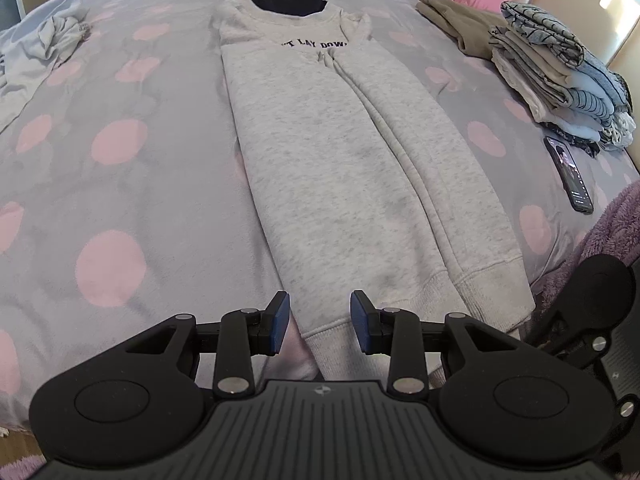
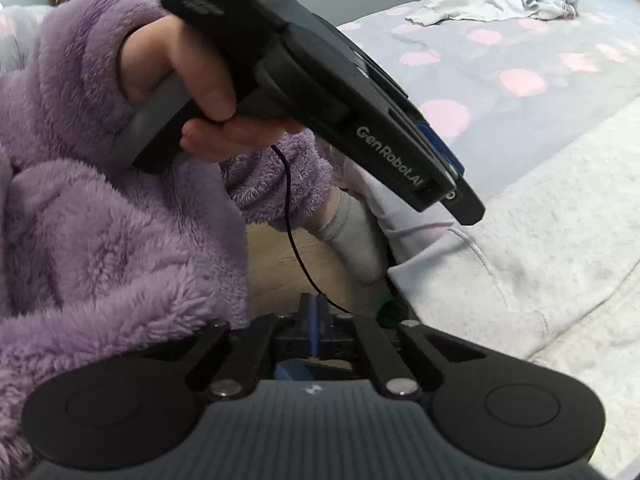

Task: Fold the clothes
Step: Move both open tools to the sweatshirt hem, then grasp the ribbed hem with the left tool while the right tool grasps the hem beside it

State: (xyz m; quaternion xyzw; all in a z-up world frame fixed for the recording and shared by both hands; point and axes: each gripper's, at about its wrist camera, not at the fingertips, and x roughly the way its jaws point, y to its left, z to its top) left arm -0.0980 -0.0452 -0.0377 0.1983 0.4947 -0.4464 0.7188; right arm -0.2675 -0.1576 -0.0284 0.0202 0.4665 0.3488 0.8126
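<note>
1. We are viewing a grey sweatshirt [image 1: 340, 168] lying lengthwise on the dotted bedspread [image 1: 120, 140], its sides and sleeves already folded inward, its hem nearest us.
2. We are holding the left gripper [image 1: 319, 322] just above that hem, jaws parted and empty.
3. We are keeping the right gripper [image 2: 314, 326] off the bed edge, pads pressed together on nothing.
4. We are judging the crosswise fold to be in hand; next, both grippers need to pinch the hem corners.
5. Only the left wrist view is showing the folded stack [image 1: 560, 80] and phone [image 1: 568, 172]; only the right is showing the person's hand [image 2: 192, 92].
</note>
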